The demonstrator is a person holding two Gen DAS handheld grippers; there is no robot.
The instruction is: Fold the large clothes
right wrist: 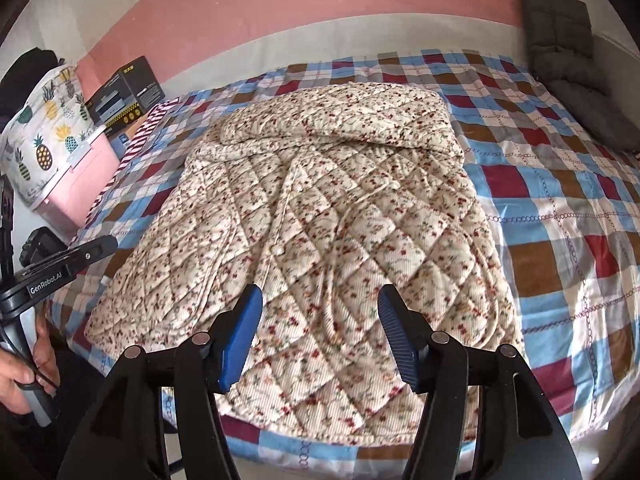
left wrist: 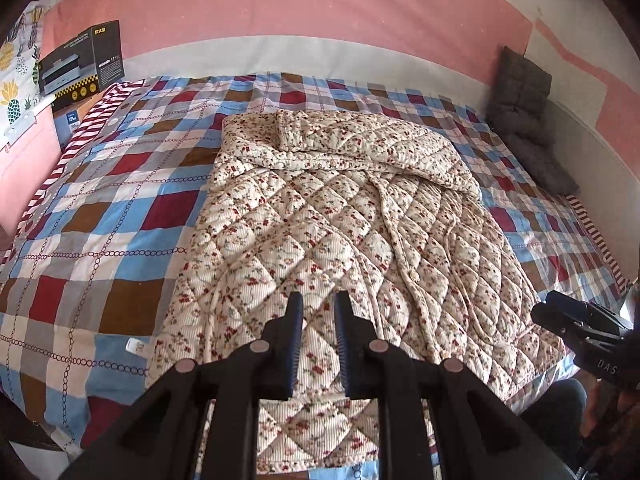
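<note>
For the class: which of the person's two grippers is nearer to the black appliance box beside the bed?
Left. The left gripper hangs over the floral quilt on the side toward the black appliance box; the right gripper sits farther from it, across the quilt.

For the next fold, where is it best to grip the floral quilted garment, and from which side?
Probably grip the floral quilted garment at its near hem corners, coming from the near bed edge: that hem lies flat and free, while the far end is already folded over. The checked sheet lies beneath.
</note>
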